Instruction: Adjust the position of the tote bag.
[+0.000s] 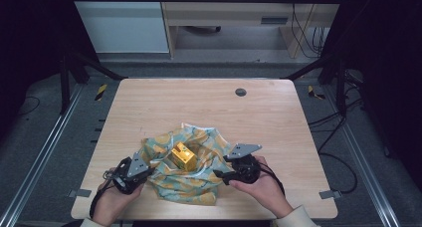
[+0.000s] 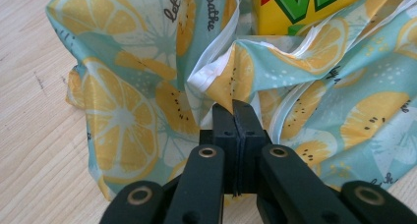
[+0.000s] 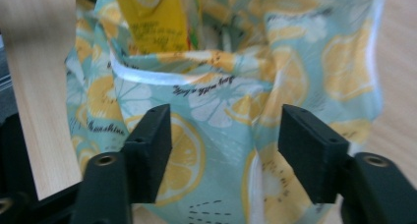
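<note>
A teal cloth with a lemon-slice print (image 1: 191,174) lies crumpled on the near middle of the wooden table (image 1: 209,107), and a yellow carton (image 1: 182,156) sits in its middle. My left gripper (image 1: 144,171) is at the cloth's left side, and in the left gripper view it (image 2: 235,108) is shut on a white-hemmed fold of the cloth (image 2: 231,76). At the cloth's right side, my right gripper (image 1: 222,173) stands open. In the right gripper view its fingers (image 3: 150,135) spread wide over the cloth (image 3: 221,121), with the carton (image 3: 157,17) behind.
A round dark cable port (image 1: 240,92) is set in the table's far part. Black frame legs and cables stand on the floor at both sides. The table's near edge runs just under the person's hands.
</note>
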